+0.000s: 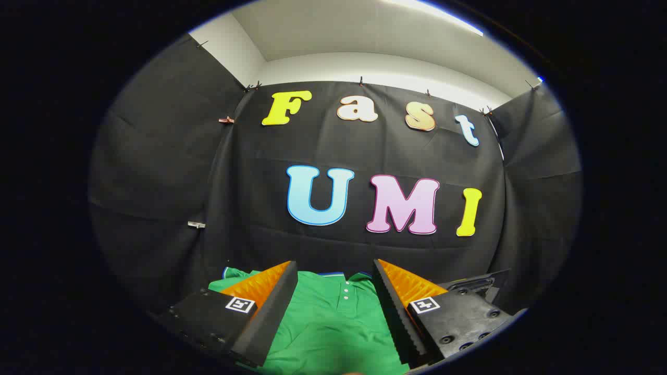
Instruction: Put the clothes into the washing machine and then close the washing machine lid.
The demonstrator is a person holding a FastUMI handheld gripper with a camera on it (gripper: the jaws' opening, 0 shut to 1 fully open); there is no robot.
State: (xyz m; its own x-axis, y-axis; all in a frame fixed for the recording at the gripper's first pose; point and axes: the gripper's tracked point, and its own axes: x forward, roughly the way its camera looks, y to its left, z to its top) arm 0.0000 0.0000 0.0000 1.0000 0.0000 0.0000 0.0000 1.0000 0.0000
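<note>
- Green shirt (333, 325) lies spread flat under and between my fingers, running on a little beyond their tips; soft knit cloth with gentle folds.
- Shirt has a buttoned placket with small pale buttons (345, 298) just ahead, plus a collar (333, 274) edged in white and dark trim at the far end.
- My gripper (336, 268) is spread wide, fingers apart, nothing pinched; whether the fingers touch the cloth I can't tell.
- Finger pads (404, 286) are wedge-shaped with a ribbed, sawtooth inner face; the bodies behind are matte hard plastic with screw holes.
- Each finger carries a square black-and-white marker tag (240, 304); a pattern, no readable writing.
- Dark moulded part (471, 284) sits just beyond my right finger, mostly hidden, so I can't make out what it is.
- Booth wall (156, 172) is wrinkled black cloth pinned up with small clips (226, 120); plain white wall and ceiling (365, 31) above.
- Shirt's near end and sleeves are hidden by my fingers.
</note>
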